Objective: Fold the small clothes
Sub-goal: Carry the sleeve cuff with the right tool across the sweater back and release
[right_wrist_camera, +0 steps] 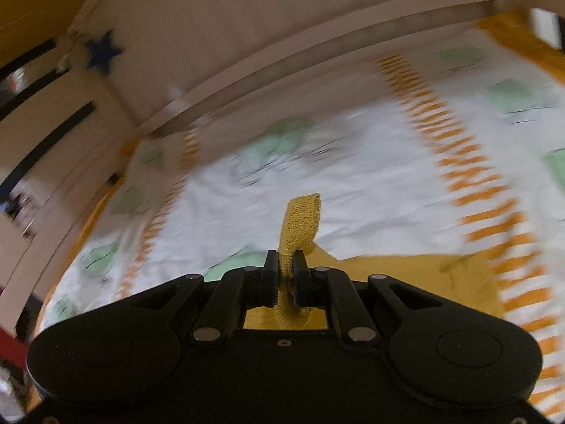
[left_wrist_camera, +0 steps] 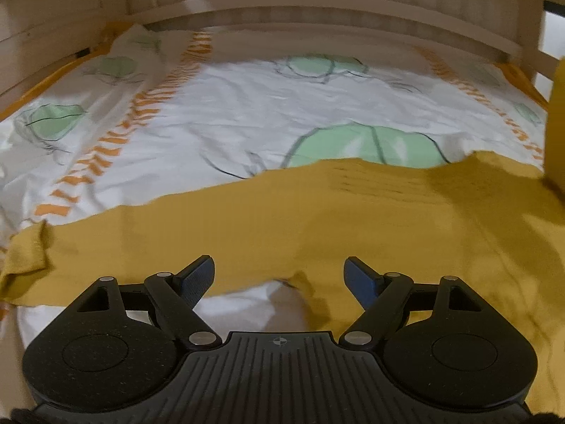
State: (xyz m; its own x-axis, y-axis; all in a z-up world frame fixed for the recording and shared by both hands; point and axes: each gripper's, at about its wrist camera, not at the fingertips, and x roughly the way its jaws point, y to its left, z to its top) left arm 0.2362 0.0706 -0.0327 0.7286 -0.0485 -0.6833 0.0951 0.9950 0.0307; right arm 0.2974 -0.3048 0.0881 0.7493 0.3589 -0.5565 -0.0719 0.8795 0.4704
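Left gripper spread wide, blue pads far apart, gripping nothing, hovering low over the near edge of the garment. Garment mustard yellow, spread flat across the bedsheet, reaching from the left side of the left view to the right, far edge wavy and lying over a green print. A small corner flopped over on itself at the garment's left end. A notch in the near edge, between the pads, baring white sheet beneath. Sheet white, rumpled, with green shapes and orange dashed bands running away from the camera. Wooden bed frame curving around the far side; a yellow block at the right edge of the left view, too cropped to identify. Right gripper clenched tight on a strap, a narrow glittery gold strip standing up past the fingertips, its top end curled over. Same strip passing down between the fingers toward the gripper body. Garment lying on the sheet just beyond and to the right of the right gripper. Right view motion-blurred, so sheet details smeared. Pale frame board behind, a dark blue star stuck on it at upper left.
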